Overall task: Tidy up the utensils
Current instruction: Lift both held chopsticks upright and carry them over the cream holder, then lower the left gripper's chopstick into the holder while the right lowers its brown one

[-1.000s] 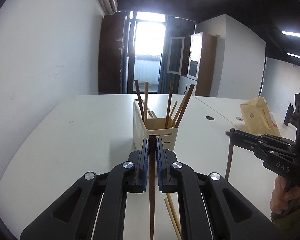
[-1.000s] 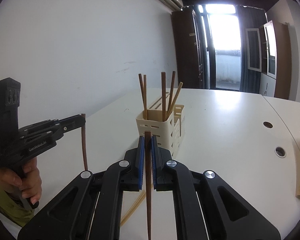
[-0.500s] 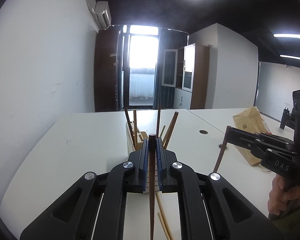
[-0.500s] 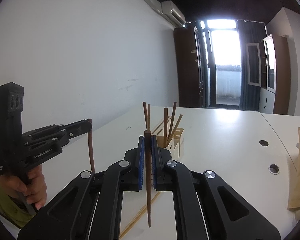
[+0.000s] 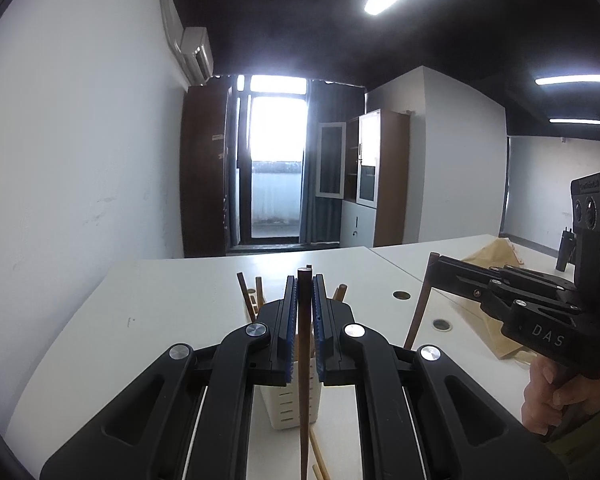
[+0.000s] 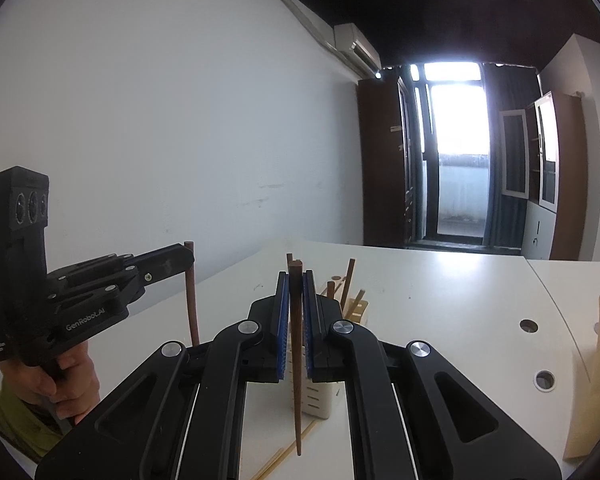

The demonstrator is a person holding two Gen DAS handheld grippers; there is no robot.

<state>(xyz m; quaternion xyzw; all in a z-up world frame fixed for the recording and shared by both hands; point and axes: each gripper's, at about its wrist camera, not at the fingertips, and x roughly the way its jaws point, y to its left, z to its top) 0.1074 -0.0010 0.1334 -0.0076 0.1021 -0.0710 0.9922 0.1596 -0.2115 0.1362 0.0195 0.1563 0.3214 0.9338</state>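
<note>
Each gripper's jaws clamp a dark chopstick upright: the left gripper (image 5: 304, 312) its chopstick (image 5: 303, 380), the right gripper (image 6: 295, 312) its own (image 6: 296, 360). Beyond both jaws stands the cream holder (image 5: 288, 404) on the worktop (image 5: 160, 300). Only the right view shows pale chopsticks (image 6: 284, 456) lying below its jaws. Since a second ago both have risen, the holder sinking behind the jaws.

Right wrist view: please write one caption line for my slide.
Right gripper holds a dark chopstick upright before the white holder.

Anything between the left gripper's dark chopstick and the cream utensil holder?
No: in the left wrist view the dark brown wooden chopstick hangs directly before the cream slotted plastic utensil holder, nothing between.
</note>
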